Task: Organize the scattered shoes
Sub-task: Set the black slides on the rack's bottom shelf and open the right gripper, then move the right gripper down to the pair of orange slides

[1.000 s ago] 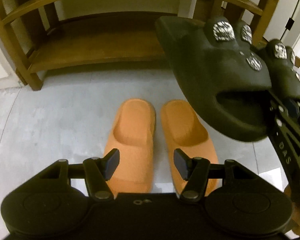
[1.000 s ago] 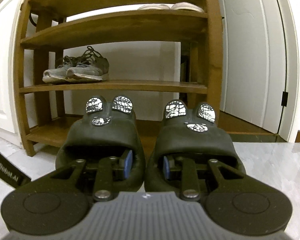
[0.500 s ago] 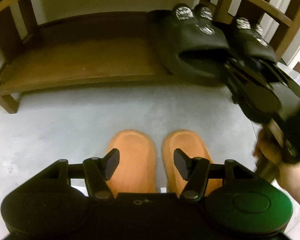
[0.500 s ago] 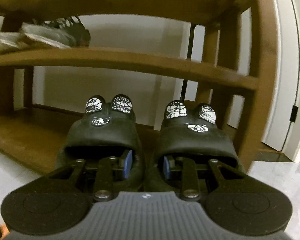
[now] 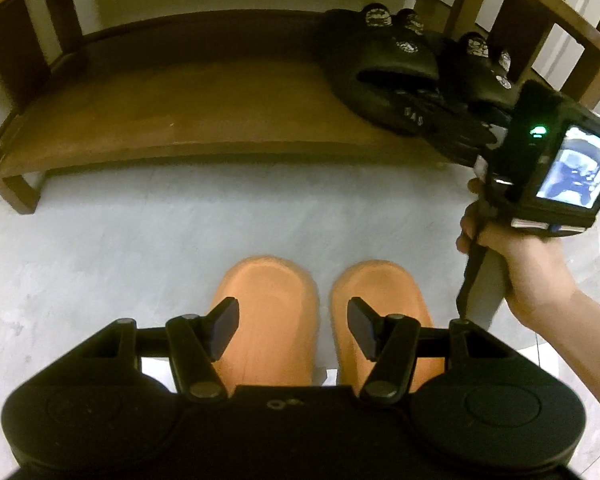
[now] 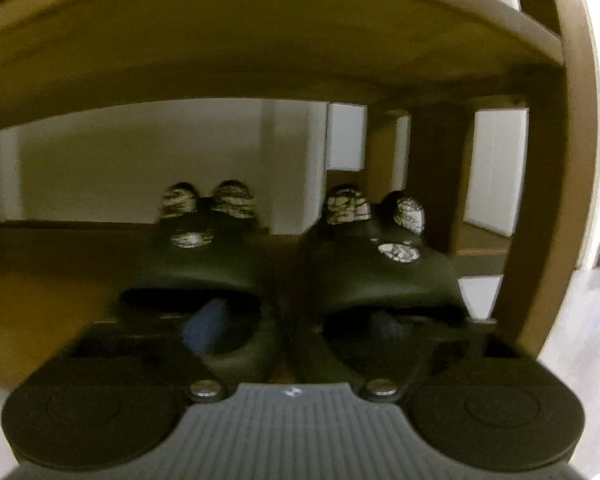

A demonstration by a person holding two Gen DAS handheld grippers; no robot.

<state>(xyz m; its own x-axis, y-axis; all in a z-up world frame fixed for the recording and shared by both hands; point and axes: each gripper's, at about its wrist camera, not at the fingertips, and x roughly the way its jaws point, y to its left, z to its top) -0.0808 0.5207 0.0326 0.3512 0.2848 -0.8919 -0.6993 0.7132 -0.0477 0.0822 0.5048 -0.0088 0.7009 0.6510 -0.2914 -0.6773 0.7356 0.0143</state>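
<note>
A pair of black slippers [image 5: 396, 68] with silver ear-shaped studs lies on the right end of the wooden rack's bottom shelf [image 5: 180, 120]. My right gripper [image 6: 300, 326] has one finger inside each slipper [image 6: 204, 276], with the inner walls between them; the fingers look spread wider than before and the frame is blurred. It also shows in the left wrist view [image 5: 456, 112]. A pair of orange slippers [image 5: 268, 320] stands side by side on the grey floor. My left gripper [image 5: 293, 326] is open and empty just above them.
The shelf above [image 6: 260, 40] hangs low over the black slippers. The rack's right post [image 6: 556, 160] stands close beside the right slipper. The bottom shelf's left and middle part is bare wood. A hand [image 5: 528, 256] holds the right gripper's handle.
My right gripper carried the black slippers down and forward onto the bottom shelf, and its fingers have spread apart. My left gripper moved forward a little over the orange slippers.
</note>
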